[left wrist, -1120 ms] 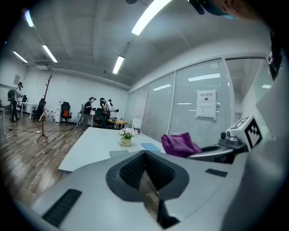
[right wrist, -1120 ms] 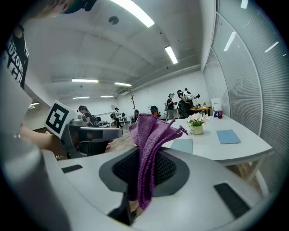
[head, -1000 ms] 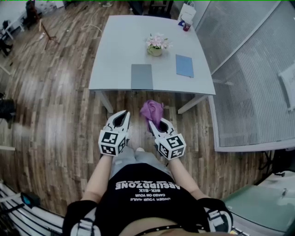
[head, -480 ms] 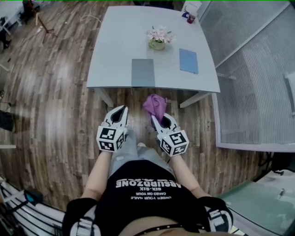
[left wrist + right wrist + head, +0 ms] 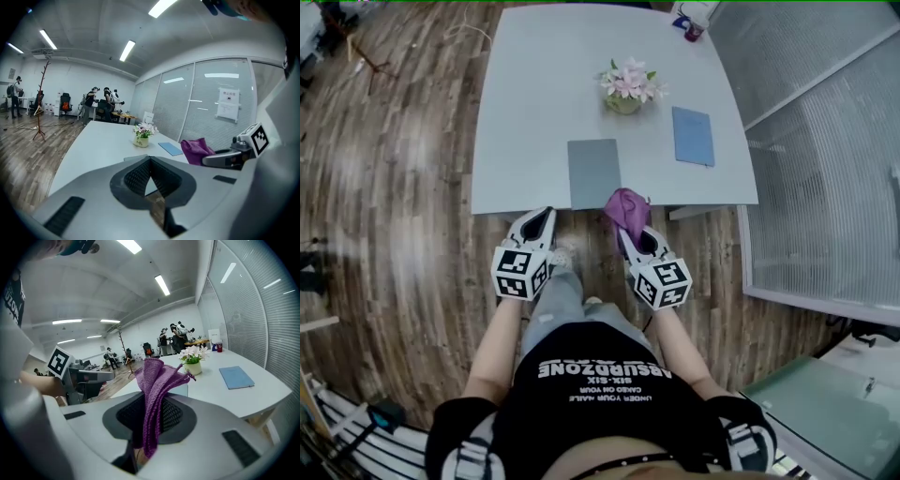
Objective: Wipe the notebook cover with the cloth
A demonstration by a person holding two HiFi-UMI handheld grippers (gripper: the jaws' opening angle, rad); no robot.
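A grey notebook [image 5: 593, 172] lies flat at the near edge of the pale table [image 5: 525, 112]; its near corner shows in the left gripper view [image 5: 134, 157]. My right gripper [image 5: 630, 232] is shut on a purple knitted cloth [image 5: 627, 208], which stands up out of the jaws [image 5: 157, 378] just right of the notebook's near corner. My left gripper [image 5: 539, 225] hangs at the table's front edge, left of the notebook, jaws shut with nothing between them [image 5: 150, 160].
A blue notebook [image 5: 693, 135] lies at the table's right. A small pot of flowers [image 5: 624, 86] stands behind the grey notebook. A glass partition with blinds [image 5: 825, 141] runs along the right. Wooden floor [image 5: 394, 187] surrounds the table, with people far off.
Both grippers have come forward from over the floor to the table's front edge. The cloth in the right gripper now sits beside the grey notebook's near corner.
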